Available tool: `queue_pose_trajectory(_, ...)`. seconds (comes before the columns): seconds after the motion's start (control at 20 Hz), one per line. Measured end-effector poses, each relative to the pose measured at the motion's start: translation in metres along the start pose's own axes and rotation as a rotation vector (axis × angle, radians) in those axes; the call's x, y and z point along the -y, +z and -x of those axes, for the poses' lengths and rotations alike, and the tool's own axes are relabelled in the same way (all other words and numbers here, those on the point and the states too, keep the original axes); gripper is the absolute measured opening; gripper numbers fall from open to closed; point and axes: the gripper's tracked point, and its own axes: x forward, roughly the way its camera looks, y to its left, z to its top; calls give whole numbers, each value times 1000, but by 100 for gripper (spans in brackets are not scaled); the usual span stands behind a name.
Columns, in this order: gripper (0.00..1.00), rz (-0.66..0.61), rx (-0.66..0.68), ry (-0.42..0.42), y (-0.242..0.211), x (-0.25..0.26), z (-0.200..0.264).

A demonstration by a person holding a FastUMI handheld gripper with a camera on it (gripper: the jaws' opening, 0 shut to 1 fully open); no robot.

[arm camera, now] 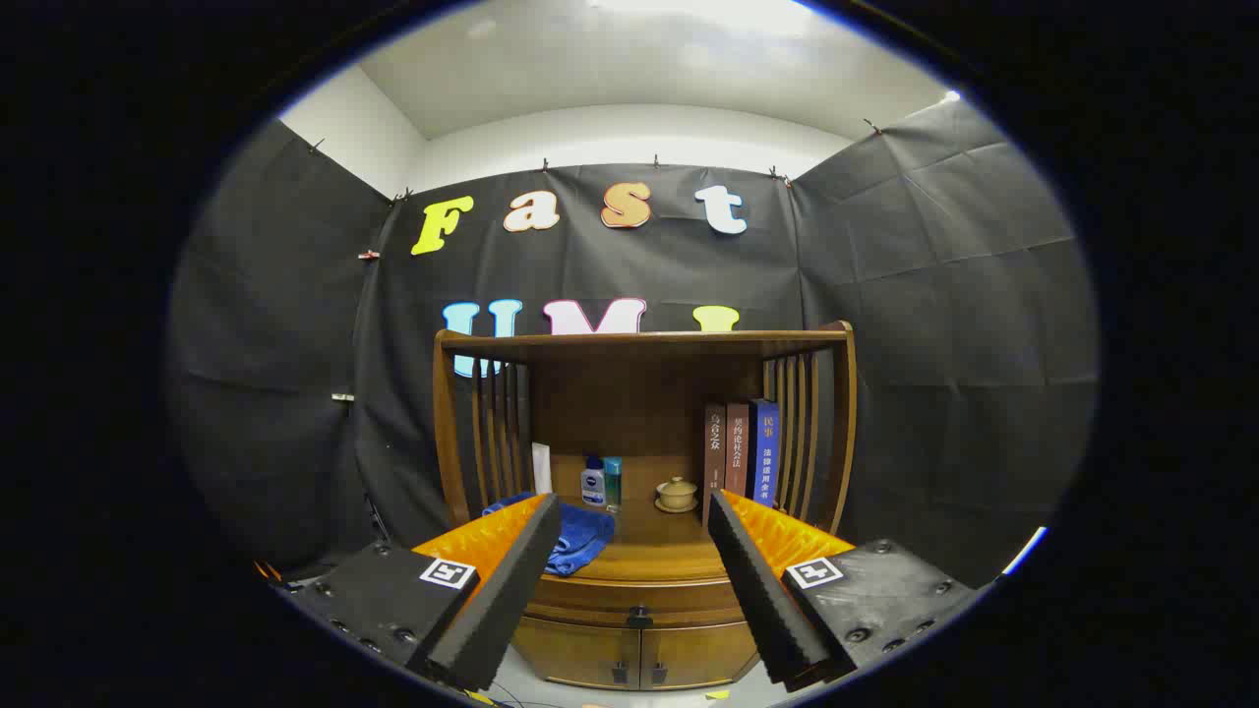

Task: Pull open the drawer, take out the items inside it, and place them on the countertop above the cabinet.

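A wooden cabinet (pixel 639 590) stands ahead of me against the black cloth wall. Its drawer (pixel 637 600) is closed, with a small dark knob (pixel 639 618) at the middle of its front. The countertop (pixel 649 551) lies just above the drawer, under a slatted shelf frame. My gripper (pixel 634 506) is open, its two fingers spread wide with nothing between them. The fingertips (pixel 543 511) hang in front of the countertop's edge, and the drawer knob sits below and between them, some way beyond.
On the countertop lie a blue cloth (pixel 580 536), two small bottles (pixel 600 482), a small lidded pot on a saucer (pixel 677 494) and three upright books (pixel 743 450). Two lower cabinet doors (pixel 639 654) sit under the drawer. Slatted wooden sides (pixel 497 433) flank the countertop.
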Motion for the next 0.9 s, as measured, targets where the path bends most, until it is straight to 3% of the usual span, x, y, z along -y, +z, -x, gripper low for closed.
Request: queue_pose_trajectory(0.9, 99, 11, -21, -8, -2, 4, -1)
